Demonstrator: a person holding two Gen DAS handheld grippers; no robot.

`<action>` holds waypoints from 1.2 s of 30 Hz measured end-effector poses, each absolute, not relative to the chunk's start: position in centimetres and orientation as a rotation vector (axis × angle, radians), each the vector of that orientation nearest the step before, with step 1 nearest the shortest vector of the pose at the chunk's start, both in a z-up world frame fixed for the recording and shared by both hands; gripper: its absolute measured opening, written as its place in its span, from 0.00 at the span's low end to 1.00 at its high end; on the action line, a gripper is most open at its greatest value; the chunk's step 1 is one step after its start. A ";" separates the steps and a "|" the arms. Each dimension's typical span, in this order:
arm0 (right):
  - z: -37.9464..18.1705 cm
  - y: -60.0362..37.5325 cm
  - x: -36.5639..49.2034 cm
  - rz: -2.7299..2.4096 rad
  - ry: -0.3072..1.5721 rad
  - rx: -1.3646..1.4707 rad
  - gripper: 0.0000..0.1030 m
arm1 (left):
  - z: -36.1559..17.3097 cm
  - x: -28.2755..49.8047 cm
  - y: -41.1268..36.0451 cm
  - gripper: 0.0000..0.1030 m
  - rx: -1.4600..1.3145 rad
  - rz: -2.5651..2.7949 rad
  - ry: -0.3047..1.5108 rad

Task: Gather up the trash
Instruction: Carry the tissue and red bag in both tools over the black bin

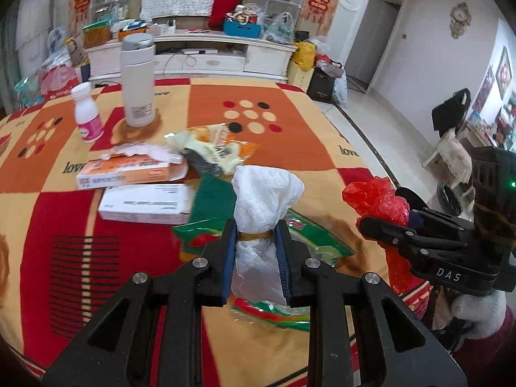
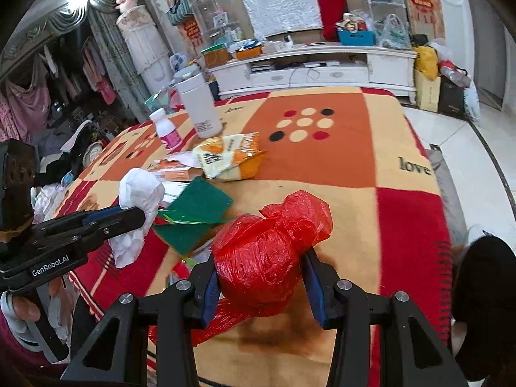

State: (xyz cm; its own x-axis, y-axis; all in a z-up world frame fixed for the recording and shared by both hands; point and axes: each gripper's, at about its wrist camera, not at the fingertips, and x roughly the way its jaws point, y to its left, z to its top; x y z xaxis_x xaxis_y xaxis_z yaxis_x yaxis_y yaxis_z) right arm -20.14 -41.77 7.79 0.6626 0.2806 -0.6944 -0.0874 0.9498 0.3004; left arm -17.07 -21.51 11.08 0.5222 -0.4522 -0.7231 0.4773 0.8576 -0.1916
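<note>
From the left wrist view, the left gripper (image 1: 256,258) has its jaws closed on a crumpled white paper towel (image 1: 262,200), pinched between the blue pads (image 1: 229,258) and held up above the worktop (image 1: 306,135), which is covered with a checked red, orange and cream blanket. Under the wad lies a green snack wrapper (image 1: 213,200). Further off sit a yellow-and-white snack bag (image 1: 216,148), an orange carton (image 1: 129,174) with crumpled tissue on it, and just in front of that a white carton (image 1: 145,206). At the far left stand a small white bottle with a pink label (image 1: 86,113) and a tall white flask (image 1: 138,80) — both upright, near each other. At the right edge the right gripper (image 1: 380,222) shows side-on, clamped on a red plastic bag (image 1: 377,200).

From the right wrist view, the right gripper (image 2: 261,283) has its jaws fairly wide yet pressed against both sides of the bunched red plastic bag (image 2: 271,251), whose tail hangs down past the left pad. The left gripper (image 2: 135,222) comes in from the left, holding the white paper towel (image 2: 138,200) beside the green snack wrapper (image 2: 196,213). The yellow-and-white snack bag (image 2: 225,158), the small white bottle (image 2: 166,129) and the tall white flask (image 2: 200,106) lie beyond on the worktop (image 2: 322,174).
</note>
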 end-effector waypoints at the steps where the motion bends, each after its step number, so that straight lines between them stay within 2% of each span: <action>1: 7.8 -42.2 -20.4 0.204 0.821 0.255 0.42 | 11.0 -17.1 -21.8 0.21 0.037 -0.561 0.856; 36: 6.3 -55.3 -27.9 -0.101 0.813 0.314 0.42 | 11.3 -22.1 -37.8 0.21 0.133 -0.826 0.893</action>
State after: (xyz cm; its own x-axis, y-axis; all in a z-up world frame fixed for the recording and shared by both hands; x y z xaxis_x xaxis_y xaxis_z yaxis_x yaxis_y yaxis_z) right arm -27.91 -55.29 6.35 0.6854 0.0313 -0.7275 0.2083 0.9489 0.2370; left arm -22.08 -37.77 11.28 0.3474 -0.5827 -0.7347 0.6872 0.6913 -0.2233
